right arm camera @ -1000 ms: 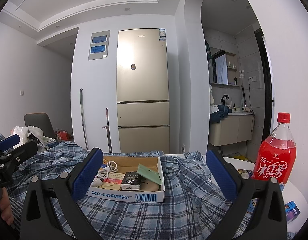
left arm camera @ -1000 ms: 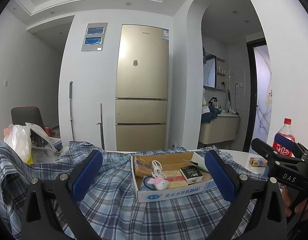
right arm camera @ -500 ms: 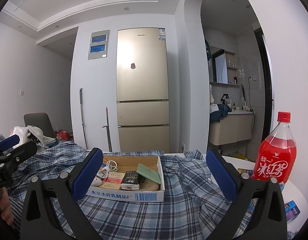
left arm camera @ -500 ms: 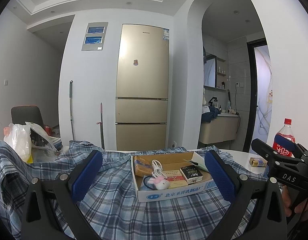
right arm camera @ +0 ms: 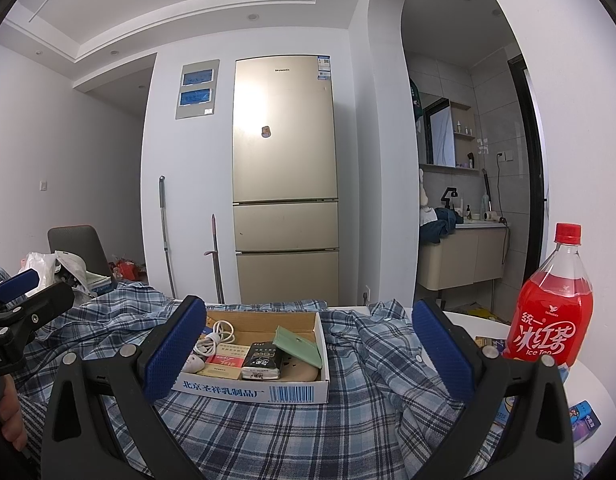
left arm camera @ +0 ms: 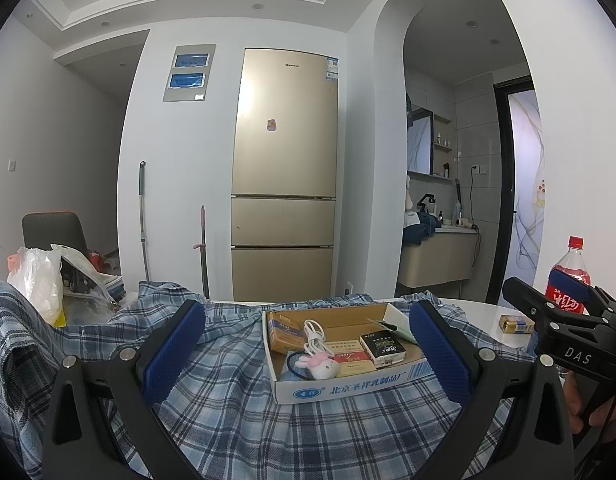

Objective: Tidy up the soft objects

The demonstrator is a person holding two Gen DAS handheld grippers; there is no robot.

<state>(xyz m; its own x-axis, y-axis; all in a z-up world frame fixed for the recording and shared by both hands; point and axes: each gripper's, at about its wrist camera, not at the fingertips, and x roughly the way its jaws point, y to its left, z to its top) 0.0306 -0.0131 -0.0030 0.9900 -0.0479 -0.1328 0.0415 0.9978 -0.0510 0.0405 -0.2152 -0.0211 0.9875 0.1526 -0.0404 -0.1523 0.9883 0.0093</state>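
Both jaws stand wide apart and hold nothing: the left gripper [left arm camera: 308,356] and the right gripper [right arm camera: 308,354] each hover low over a blue plaid shirt [left arm camera: 236,424] spread across the table [left arm camera: 474,306], the one soft thing of the task, rumpled at its far edge.

From the left: a white plastic bag [left arm camera: 36,280] sits past the shirt's corner, with a grey chair [left arm camera: 54,230] behind it. Two long handles lean on the wall beside a gold fridge [left arm camera: 284,172].

One open cardboard box [left arm camera: 348,388] rests on the shirt, between the fingers in both views, and weighs the cloth down in the middle. Inside it lie a white cable [left arm camera: 314,334], a small plush bunny [left arm camera: 322,366], a brown pack [left arm camera: 282,330], a red and white pack [left arm camera: 348,354], a black pack [left arm camera: 382,346] and a green wallet [right arm camera: 298,346].

Further right, one red bottle [right arm camera: 550,312] of iced tea stands upright on bare tabletop, just beside the shirt's edge. In the left view, a small yellow box [left arm camera: 516,324] lies near it. Two small cartons [right arm camera: 584,426] lie at the table's right rim.
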